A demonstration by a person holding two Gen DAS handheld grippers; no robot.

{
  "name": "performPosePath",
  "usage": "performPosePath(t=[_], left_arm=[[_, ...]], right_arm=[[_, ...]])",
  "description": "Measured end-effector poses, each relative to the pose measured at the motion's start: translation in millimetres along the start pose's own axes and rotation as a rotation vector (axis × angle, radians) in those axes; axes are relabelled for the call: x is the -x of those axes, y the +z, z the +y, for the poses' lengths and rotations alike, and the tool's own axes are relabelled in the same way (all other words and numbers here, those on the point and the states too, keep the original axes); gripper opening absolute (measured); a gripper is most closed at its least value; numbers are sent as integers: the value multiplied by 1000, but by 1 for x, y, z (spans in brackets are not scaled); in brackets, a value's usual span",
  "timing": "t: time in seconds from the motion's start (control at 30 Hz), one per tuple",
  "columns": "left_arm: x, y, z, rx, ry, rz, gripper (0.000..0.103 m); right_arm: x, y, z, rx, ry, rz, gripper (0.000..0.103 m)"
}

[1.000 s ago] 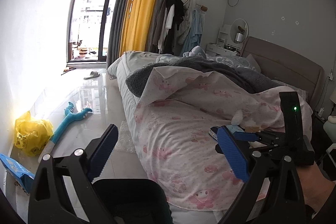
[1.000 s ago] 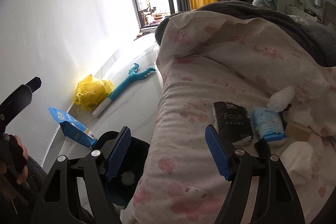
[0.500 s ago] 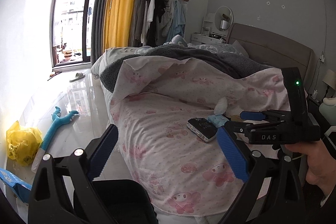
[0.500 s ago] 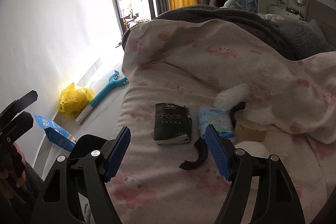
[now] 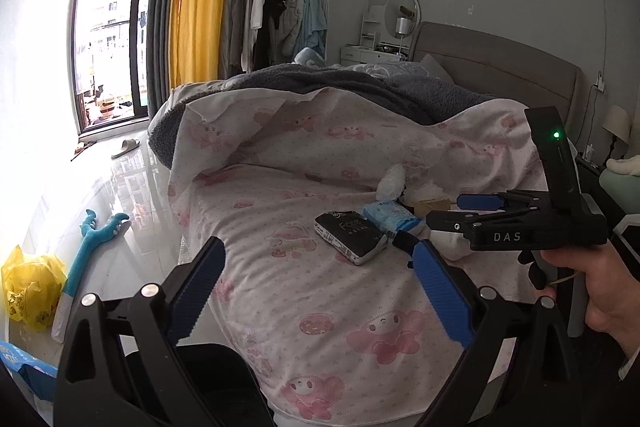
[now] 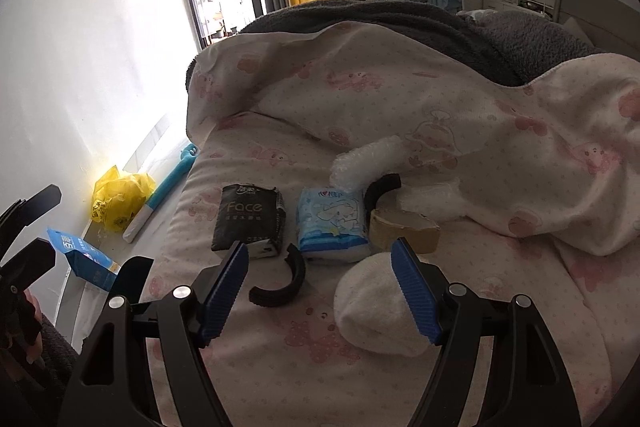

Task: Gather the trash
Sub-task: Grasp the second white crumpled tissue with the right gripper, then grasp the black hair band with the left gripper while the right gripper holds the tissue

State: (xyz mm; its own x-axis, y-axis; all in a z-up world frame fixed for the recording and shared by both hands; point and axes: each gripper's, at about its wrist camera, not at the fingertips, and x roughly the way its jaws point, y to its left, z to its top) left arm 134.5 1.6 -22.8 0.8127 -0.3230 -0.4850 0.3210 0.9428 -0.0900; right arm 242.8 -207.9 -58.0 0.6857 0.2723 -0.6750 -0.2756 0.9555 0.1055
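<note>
Several items lie on the pink-printed bed sheet: a black "Face" tissue pack, a blue-white tissue pack, a curved black piece, a second black curved piece, a tape roll, a bubble-wrap wad and a white sock. My right gripper is open and empty, just above the curved black piece and the sock. My left gripper is open and empty over the bed's near edge, above a black bin. The black pack also shows in the left wrist view.
On the floor by the wall lie a yellow bag, a blue box and a teal long-handled toy. A grey blanket and the folded duvet bulk up behind the items. The black bin's edge stands beside the bed.
Both grippers have moved toward the bed. The right gripper has come over the items, which now lie close under its fingers. Both stay open.
</note>
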Motion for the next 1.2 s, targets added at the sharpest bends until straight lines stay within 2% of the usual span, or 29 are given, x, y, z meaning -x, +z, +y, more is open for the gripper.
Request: performPosePath(t=[0.6, 0.73, 0.83, 0.9, 1.1, 1.2], left_arm=[[-42, -1, -46, -42, -94, 66, 96], [-51, -2, -58, -51, -114, 72, 95], [-58, -2, -66, -54, -130, 79, 95], [-63, -2, -71, -56, -137, 86, 94], [-76, -5, -83, -64, -144, 103, 89], [-83, -7, -85, -62, -144, 112, 86]], right_arm=[[-14, -17, -40, -9, -44, 57, 75], [-13, -21, -49, 3, -79, 69, 52], [-12, -23, -59, -8, -88, 77, 43], [-8, -24, -64, -27, -59, 63, 40], [9, -24, -85, -148, 115, 18, 40], [15, -23, -89, -170, 154, 10, 40]])
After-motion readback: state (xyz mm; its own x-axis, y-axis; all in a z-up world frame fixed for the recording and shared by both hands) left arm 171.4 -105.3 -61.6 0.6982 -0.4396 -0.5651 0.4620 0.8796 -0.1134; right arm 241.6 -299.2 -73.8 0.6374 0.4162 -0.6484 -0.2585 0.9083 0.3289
